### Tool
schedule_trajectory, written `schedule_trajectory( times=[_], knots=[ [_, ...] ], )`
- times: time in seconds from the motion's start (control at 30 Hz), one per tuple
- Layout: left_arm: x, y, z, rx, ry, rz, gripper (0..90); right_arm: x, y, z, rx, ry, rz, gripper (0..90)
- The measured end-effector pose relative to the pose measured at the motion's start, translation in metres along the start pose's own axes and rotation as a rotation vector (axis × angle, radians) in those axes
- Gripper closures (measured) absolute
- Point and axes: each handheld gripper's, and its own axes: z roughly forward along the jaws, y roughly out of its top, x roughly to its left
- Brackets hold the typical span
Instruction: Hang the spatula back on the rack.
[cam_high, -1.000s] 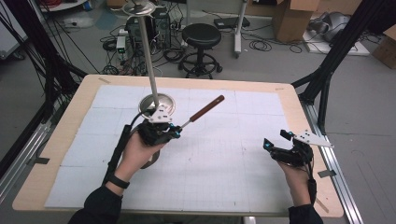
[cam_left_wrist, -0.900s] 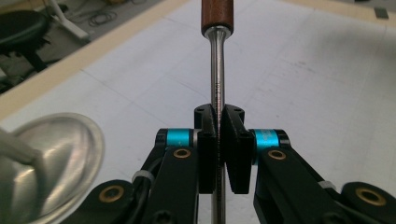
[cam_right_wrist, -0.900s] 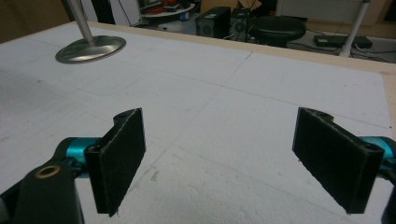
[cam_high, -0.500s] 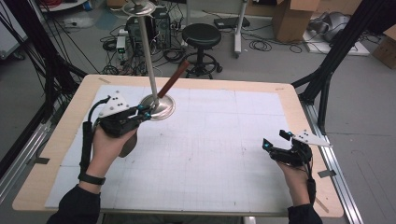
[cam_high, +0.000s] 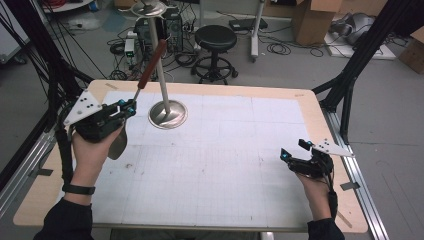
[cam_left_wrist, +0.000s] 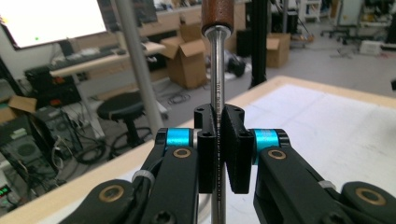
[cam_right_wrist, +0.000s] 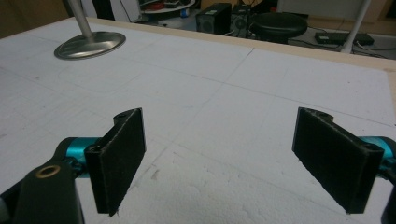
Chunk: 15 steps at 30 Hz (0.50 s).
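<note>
Spatula (cam_high: 150, 67) sits clamped in the left gripper (cam_high: 129, 107), whose jaws pinch its thin metal shaft; in the left gripper view the shaft (cam_left_wrist: 217, 121) runs straight up between the closed jaws of that gripper (cam_left_wrist: 219, 140) to the brown wooden handle (cam_left_wrist: 217, 16) at 12 o'clock. From the high view, the handle points up and away toward 1 o'clock from the jaws, while the metal blade (cam_high: 118, 145) hangs below the left hand (cam_high: 92, 150), above the table (cam_high: 210, 90). It is held at about 9 o'clock on the white mat (cam_high: 215, 165), just beside the stand's round base (cam_high: 168, 115), which lies toward 3 o'clock of the gripper. The stand's pole (cam_high: 159, 55) rises behind the handle.

Right gripper (cam_high: 295, 159) rests near the mat's edge at 4 o'clock, well apart from the spatula, jaws spread wide with nothing between them (cam_right_wrist: 233, 158). Its view shows the base (cam_right_wrist: 89, 45) far off at 11 o'clock.
</note>
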Motion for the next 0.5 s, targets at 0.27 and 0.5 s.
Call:
schedule_trajectory(
  times=[0.27,0.5],
  knots=[
    [0.012,0.008,-0.01,-0.07,0.049,-0.018,84.5,0.0,0.0,0.001,0.0,0.005,0.0,16.5],
    [0.022,0.007,-0.013,-0.116,0.07,-0.041,84.5,0.0,0.0,0.001,0.003,0.006,-0.001,16.5]
  ],
)
